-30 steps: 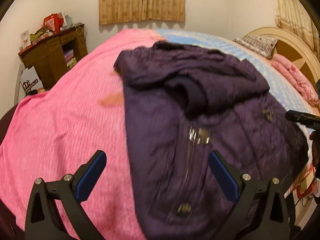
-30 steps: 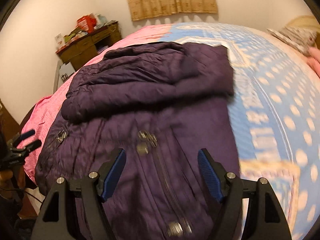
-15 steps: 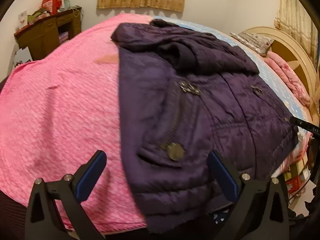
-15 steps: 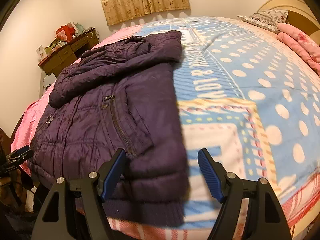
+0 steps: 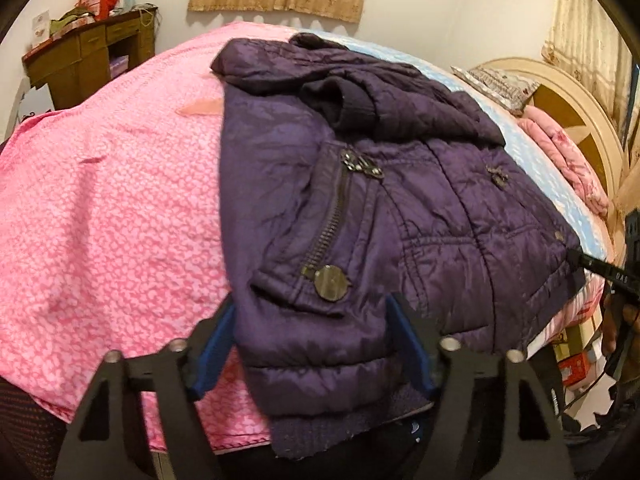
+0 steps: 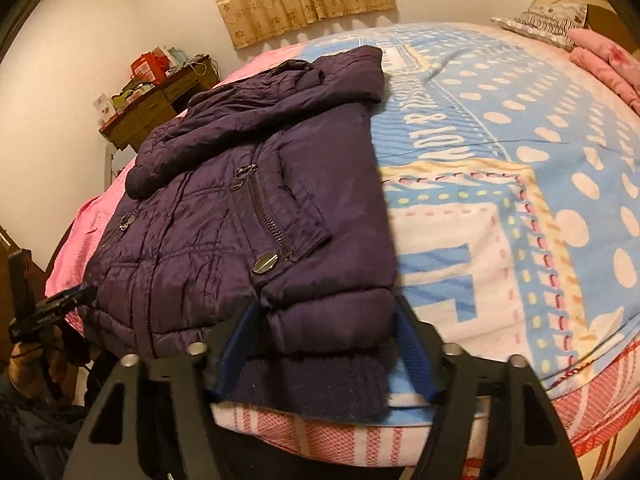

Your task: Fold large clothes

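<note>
Purple jacket (image 5: 360, 208) at near edge of bed (image 6: 520, 240), hem overhanging.
Left gripper (image 5: 312, 344) half-closed around hem's left corner, jaws just closing, pads at the fabric, firm pinch unclear. Right gripper (image 6: 324, 354) the same at right corner. Pink blanket (image 5: 112, 208) left, blue dotted one (image 6: 540, 128) right.
</note>
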Demonstrator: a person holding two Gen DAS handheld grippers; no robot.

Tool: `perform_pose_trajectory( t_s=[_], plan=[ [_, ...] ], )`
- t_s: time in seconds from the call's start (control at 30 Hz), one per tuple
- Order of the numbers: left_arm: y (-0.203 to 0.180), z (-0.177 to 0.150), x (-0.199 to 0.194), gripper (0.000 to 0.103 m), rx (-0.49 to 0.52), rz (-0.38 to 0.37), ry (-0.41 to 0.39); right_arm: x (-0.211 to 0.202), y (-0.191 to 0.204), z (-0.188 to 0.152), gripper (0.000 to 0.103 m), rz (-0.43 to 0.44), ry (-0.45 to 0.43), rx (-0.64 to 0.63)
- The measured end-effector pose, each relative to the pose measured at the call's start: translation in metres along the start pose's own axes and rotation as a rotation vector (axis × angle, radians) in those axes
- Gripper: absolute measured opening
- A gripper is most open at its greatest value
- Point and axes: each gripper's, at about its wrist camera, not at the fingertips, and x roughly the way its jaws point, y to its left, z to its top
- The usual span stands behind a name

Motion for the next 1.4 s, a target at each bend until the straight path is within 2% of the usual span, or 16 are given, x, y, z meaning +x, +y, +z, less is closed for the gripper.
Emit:
perform_pose_trajectory(
  t_s=[0.1,0.2,0.33,0.43,0.5,0.57,0.73,0.87,0.97,1.03,1.1,1.2,1.23,1.27,1.3,1.4],
  plan=[
    [0.006,0.003,-0.007,0.061,-0.021,-0.01,-0.005,-0.009,-0.006,0.0,0.049,0.024,-0.021,0.018],
    [0.011,0.003,-0.003,0.061,-0.034,-0.011,0.009,-0.013,-0.006,0.001,0.049,0.042,-0.033,0.012],
    [0.019,0.0,0.009,0.07,-0.071,-0.003,0.029,-0.004,-0.012,-0.001,0.05,0.038,-0.029,0.045],
    [0.024,-0.003,0.013,0.07,-0.111,-0.046,0.044,0.0,-0.022,-0.004,0.05,0.08,-0.043,0.104],
    [0.028,-0.006,0.016,0.07,-0.145,-0.098,0.066,0.001,-0.021,-0.005,0.05,0.082,-0.052,0.096],
    [0.025,-0.008,0.014,0.069,-0.141,-0.111,0.064,0.0,-0.019,-0.006,0.05,0.076,-0.053,0.08],
    [0.017,-0.008,-0.003,0.051,-0.092,-0.09,0.023,-0.016,-0.01,-0.003,0.042,0.118,-0.1,0.029],
    [0.021,-0.006,-0.009,0.05,-0.097,-0.109,0.002,-0.011,-0.014,-0.004,0.042,0.128,-0.089,0.041],
    [0.024,-0.011,-0.002,0.055,-0.114,-0.095,0.022,-0.004,-0.023,-0.008,0.045,0.15,-0.067,0.095],
    [0.028,-0.016,0.003,0.063,-0.149,-0.111,0.039,0.001,-0.029,-0.009,0.049,0.181,-0.053,0.14],
    [0.027,-0.019,0.007,0.071,-0.16,-0.134,0.049,0.0,-0.027,-0.011,0.05,0.181,-0.062,0.122],
    [0.02,-0.019,0.007,0.072,-0.128,-0.142,0.05,0.002,-0.022,-0.014,0.049,0.161,-0.072,0.086],
    [0.017,-0.019,0.004,0.064,-0.098,-0.13,0.046,0.002,-0.023,-0.014,0.049,0.168,-0.07,0.089],
    [0.016,-0.017,0.002,0.059,-0.084,-0.121,0.043,0.002,-0.024,-0.014,0.043,0.174,-0.066,0.091],
    [0.016,-0.015,-0.002,0.048,-0.075,-0.117,0.042,-0.001,-0.024,-0.013,0.039,0.178,-0.062,0.086],
    [0.02,-0.006,-0.018,0.031,-0.078,-0.168,0.017,-0.011,-0.026,-0.01,0.032,0.228,-0.078,0.089]
  ],
)
